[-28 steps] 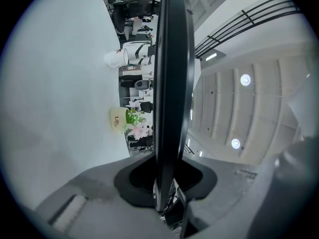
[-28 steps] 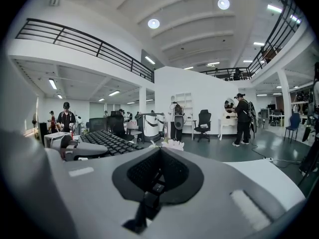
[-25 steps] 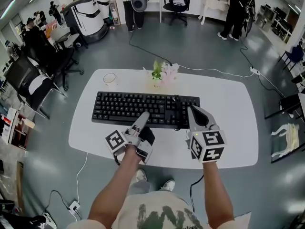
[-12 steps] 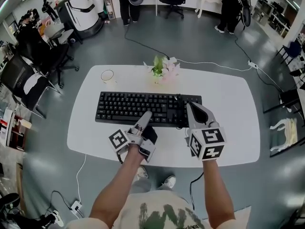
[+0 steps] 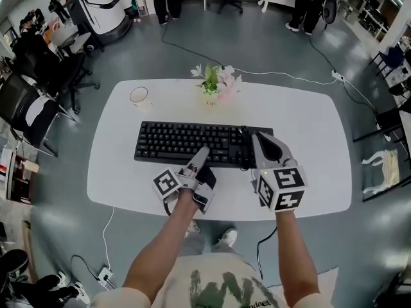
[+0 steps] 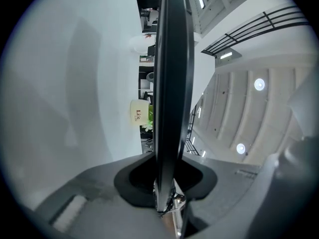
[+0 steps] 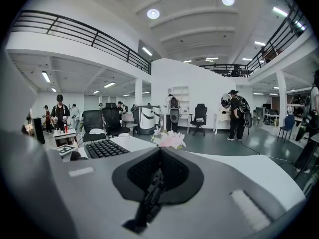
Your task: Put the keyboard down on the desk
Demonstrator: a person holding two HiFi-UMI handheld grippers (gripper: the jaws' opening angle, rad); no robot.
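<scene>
A black keyboard [image 5: 186,143] lies lengthwise across the white desk [image 5: 308,127]. My left gripper [image 5: 203,154] is rolled on its side and shut on the keyboard's near edge, right of the middle. In the left gripper view the keyboard [image 6: 172,83] stands edge-on between the jaws, and the desk top shows beside it with a gap. My right gripper [image 5: 255,138] is level, its jaws shut, with its tips over the keyboard's right end. In the right gripper view the keys [image 7: 102,148] show to the left of the jaws. I cannot tell what the thin dark strip between them is.
A white cup [image 5: 139,95] stands at the desk's back left and a small pot of flowers [image 5: 215,82] at the back middle. Office chairs [image 5: 38,101] stand left of the desk, and a cable [image 5: 282,76] runs over the floor behind it. People stand further back.
The head view has tilted, so the desk sits a little higher in the frame. Both grippers keep their places on the keyboard, which looks slightly further from the flowers.
</scene>
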